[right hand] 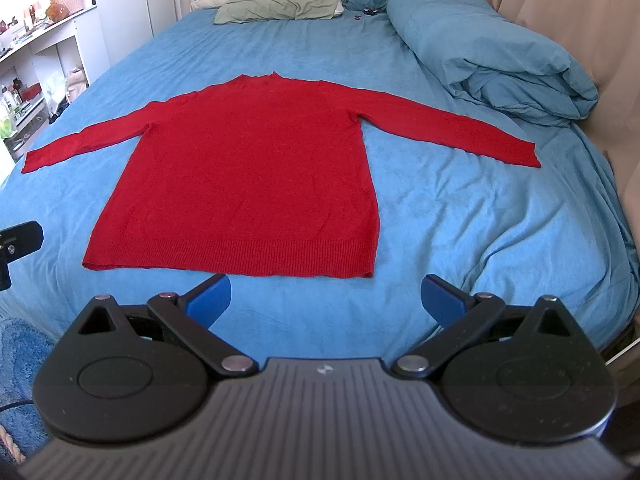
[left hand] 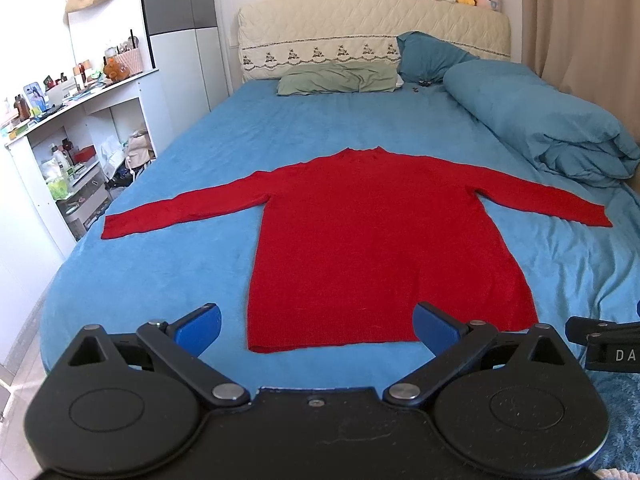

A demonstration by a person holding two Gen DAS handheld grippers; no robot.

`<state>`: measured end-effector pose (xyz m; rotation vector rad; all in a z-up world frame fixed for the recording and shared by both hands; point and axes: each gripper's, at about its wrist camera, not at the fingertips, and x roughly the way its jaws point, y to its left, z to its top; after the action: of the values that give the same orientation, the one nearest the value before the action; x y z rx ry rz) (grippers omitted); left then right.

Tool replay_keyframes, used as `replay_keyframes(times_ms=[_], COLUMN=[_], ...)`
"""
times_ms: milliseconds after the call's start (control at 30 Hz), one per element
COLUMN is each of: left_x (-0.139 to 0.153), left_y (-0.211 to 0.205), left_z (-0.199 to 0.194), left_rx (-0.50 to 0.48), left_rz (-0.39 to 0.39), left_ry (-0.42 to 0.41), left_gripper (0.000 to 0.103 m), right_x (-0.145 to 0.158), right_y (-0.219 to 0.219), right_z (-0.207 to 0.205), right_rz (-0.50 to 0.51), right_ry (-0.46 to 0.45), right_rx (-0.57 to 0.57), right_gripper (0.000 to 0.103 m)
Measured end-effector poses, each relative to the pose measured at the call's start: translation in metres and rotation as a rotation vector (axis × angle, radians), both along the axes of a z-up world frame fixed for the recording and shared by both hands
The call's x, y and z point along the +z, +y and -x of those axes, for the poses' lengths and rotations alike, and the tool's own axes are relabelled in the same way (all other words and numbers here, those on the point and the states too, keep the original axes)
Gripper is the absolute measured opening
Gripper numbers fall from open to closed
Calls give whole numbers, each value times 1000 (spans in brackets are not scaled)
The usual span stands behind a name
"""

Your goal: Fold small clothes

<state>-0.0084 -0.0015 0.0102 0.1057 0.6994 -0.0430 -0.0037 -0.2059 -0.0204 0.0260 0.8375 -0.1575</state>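
Note:
A red long-sleeved sweater [left hand: 368,240] lies flat on the blue bed sheet [left hand: 160,272], both sleeves spread out sideways, collar toward the headboard, hem toward me. It also shows in the right wrist view [right hand: 248,184]. My left gripper [left hand: 316,326] is open and empty, hovering just short of the hem, toward its left part. My right gripper [right hand: 326,296] is open and empty, hovering just in front of the hem's right corner. The right gripper's body shows at the left wrist view's right edge [left hand: 608,346].
A rolled blue duvet [left hand: 552,120] lies along the bed's right side. A green pillow [left hand: 340,78] and a blue pillow [left hand: 428,54] lie by the headboard. A white shelf unit [left hand: 68,148] with clutter stands left of the bed. A curtain [right hand: 580,20] hangs right.

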Motion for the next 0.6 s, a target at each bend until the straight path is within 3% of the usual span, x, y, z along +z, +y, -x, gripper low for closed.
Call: replay_keyframes(times_ms=[600], left_x=[2], left_y=[1], left_z=[1], left_rx=[-2], left_rz=[-6], left_ry=[-4], left_gripper=[103], right_x=[4], right_y=[1], right_z=[5], right_rz=[-9], right_ry=[-5], right_rx=[11], right_gripper=[103])
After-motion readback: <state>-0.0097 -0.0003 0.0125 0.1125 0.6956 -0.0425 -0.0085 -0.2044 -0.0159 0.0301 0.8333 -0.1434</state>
